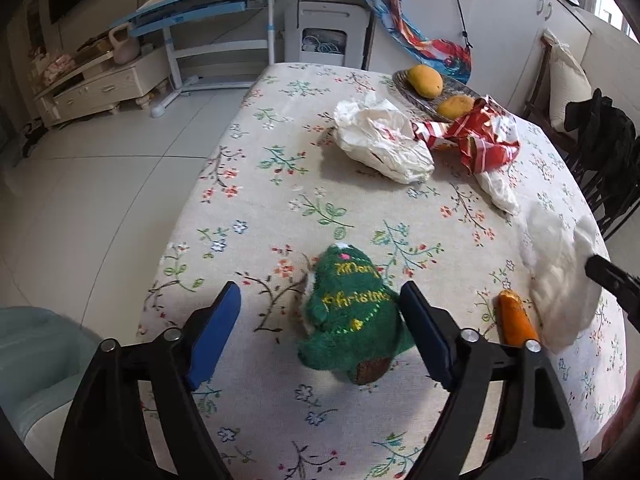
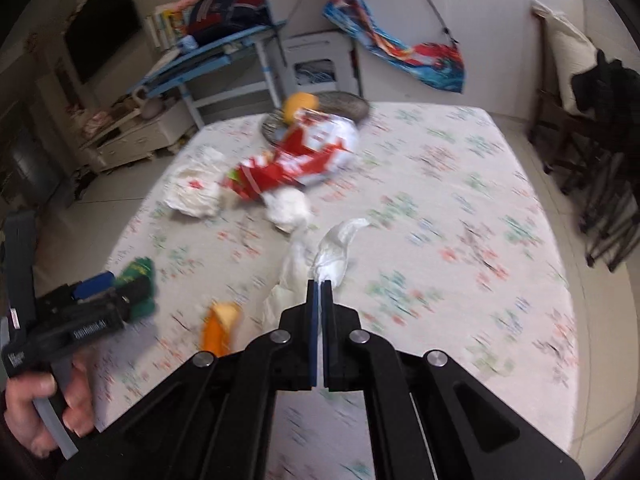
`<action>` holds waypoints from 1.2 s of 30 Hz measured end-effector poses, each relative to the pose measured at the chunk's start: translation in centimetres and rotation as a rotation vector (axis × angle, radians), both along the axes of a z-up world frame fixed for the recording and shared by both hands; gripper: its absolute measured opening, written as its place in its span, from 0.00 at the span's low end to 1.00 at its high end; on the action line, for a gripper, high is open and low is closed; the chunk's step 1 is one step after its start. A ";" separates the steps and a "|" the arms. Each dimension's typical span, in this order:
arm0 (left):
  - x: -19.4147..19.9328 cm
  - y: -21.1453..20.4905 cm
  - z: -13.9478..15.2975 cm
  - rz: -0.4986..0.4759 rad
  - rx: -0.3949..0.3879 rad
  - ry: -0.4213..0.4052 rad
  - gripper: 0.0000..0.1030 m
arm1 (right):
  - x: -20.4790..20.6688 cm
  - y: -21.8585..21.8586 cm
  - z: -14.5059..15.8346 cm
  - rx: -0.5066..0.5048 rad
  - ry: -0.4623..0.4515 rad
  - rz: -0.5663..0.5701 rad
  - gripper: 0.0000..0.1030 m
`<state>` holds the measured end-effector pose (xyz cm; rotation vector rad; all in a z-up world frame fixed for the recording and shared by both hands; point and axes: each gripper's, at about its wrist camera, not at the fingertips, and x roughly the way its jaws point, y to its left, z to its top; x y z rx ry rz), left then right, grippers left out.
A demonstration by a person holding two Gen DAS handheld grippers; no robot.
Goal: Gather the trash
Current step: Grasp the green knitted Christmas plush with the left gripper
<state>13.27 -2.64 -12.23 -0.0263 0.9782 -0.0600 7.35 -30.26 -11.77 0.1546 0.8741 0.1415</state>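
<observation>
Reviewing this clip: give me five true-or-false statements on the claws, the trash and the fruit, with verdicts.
1. The right claw is shut on a white plastic bag. True.
2. The left claw grips the red wrapper. False: it is open around a green Christmas tree plush.
3. Two mangoes lie on a plate. True.
4. The tablecloth is plain white. False: it is floral.
5. The crumpled white paper bag lies on the floor. False: it is on the table.
</observation>
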 end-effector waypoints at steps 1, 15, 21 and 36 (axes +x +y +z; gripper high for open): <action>0.0 -0.1 0.0 -0.006 -0.003 0.003 0.69 | -0.1 -0.4 -0.2 0.000 0.010 -0.007 0.02; 0.1 -1.0 -0.1 -0.045 -0.010 -0.003 0.55 | 0.2 -0.1 -2.4 0.015 0.054 -0.051 0.62; 0.1 -1.5 -0.1 -0.065 -0.017 -0.004 0.38 | -0.6 2.0 -2.9 -0.123 0.035 -0.002 0.37; -4.1 -0.7 3.0 -0.113 -0.099 -0.114 0.31 | -5.0 0.7 0.2 0.104 -0.097 -0.025 0.09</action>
